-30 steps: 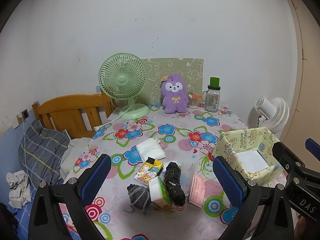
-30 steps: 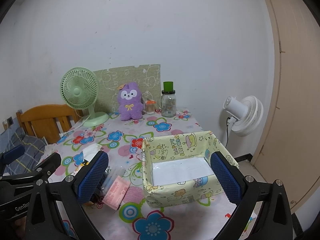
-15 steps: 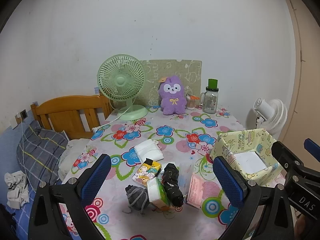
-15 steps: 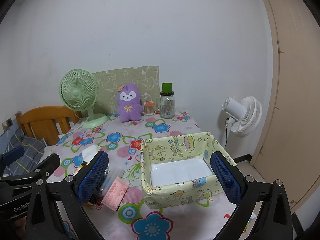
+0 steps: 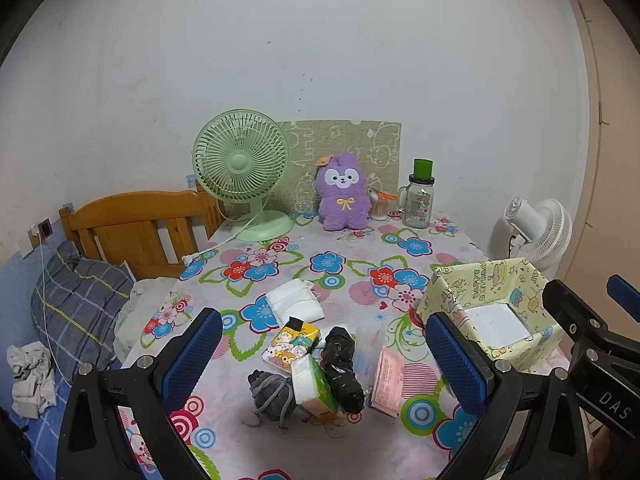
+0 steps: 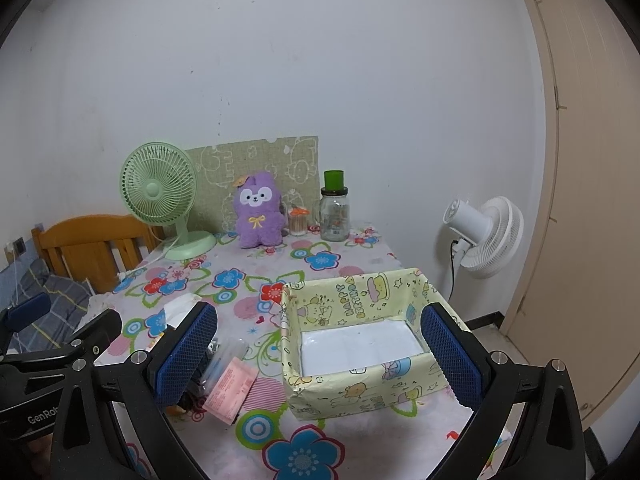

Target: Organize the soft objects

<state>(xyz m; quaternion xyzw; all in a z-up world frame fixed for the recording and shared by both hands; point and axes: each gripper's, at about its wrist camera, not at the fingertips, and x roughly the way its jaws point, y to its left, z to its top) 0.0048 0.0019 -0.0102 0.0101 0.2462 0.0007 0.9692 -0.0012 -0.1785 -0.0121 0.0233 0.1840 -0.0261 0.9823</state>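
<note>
At lower centre of the left view the soft things sit bunched: grey sock ball (image 5: 271, 394), tissue pack (image 5: 314, 388), black roll (image 5: 343, 368), pink packet (image 5: 387, 376). The left gripper (image 5: 324, 364) hangs spread above them, likely choosing. At right, the right gripper (image 6: 316, 356) gapes empty over the paper-lined box (image 6: 360, 390), apparently their destination.

The flowery tablecloth (image 5: 404, 248) is looking smooth and a bit shiny. The purple plush toy (image 5: 342, 196) is looking fuzzy (like soft fur). The yellow box (image 6: 360, 336) is wearing printed paper. The jar (image 6: 334, 220) is shining like clear glass, and the headboard (image 5: 136, 228) is showing glossy wood.
</note>
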